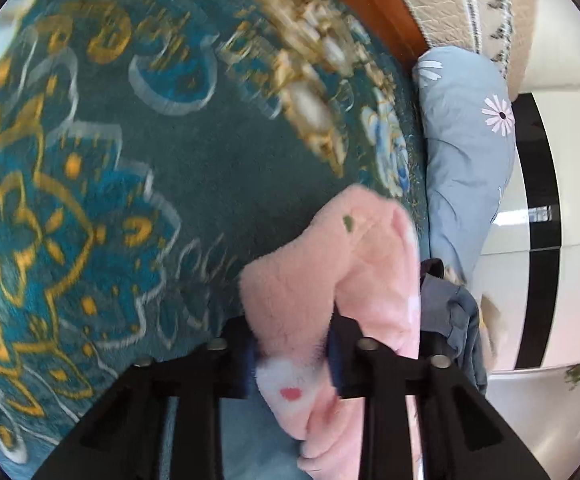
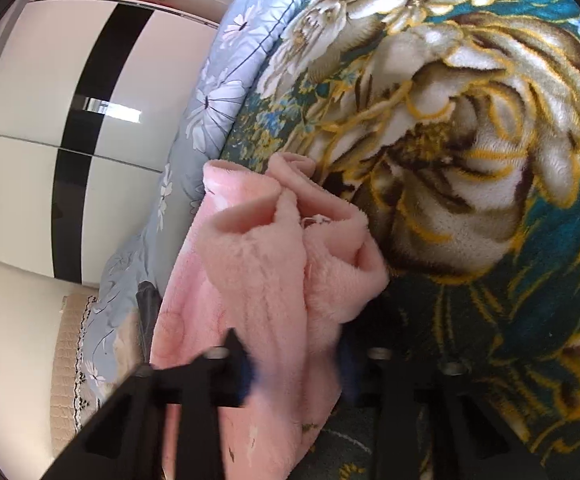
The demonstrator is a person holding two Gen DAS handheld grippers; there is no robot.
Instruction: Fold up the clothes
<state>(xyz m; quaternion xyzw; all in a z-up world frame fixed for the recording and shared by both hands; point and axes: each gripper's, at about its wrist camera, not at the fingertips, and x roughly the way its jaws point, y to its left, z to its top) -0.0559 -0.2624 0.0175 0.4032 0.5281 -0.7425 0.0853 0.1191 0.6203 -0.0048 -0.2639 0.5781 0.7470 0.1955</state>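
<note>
A fluffy pink garment (image 1: 330,264) with white and red marks lies bunched on a teal blanket (image 1: 137,168) patterned with gold flowers. My left gripper (image 1: 292,350) is shut on a fold of it, the fleece pinched between the blue pads. In the right wrist view the same pink garment (image 2: 265,264) is gathered into folds, and my right gripper (image 2: 296,364) is shut on a thick bunch of it. The lower part of the garment hangs below both grippers and is partly hidden by their black fingers.
A light blue floral quilt (image 1: 466,152) lies along the bed edge, also seen as quilt (image 2: 209,112). A grey-blue piece of clothing (image 1: 454,316) sits beside the pink one. A white wardrobe with a black stripe (image 2: 89,112) stands beyond, and a beige mat (image 2: 65,360) lies below.
</note>
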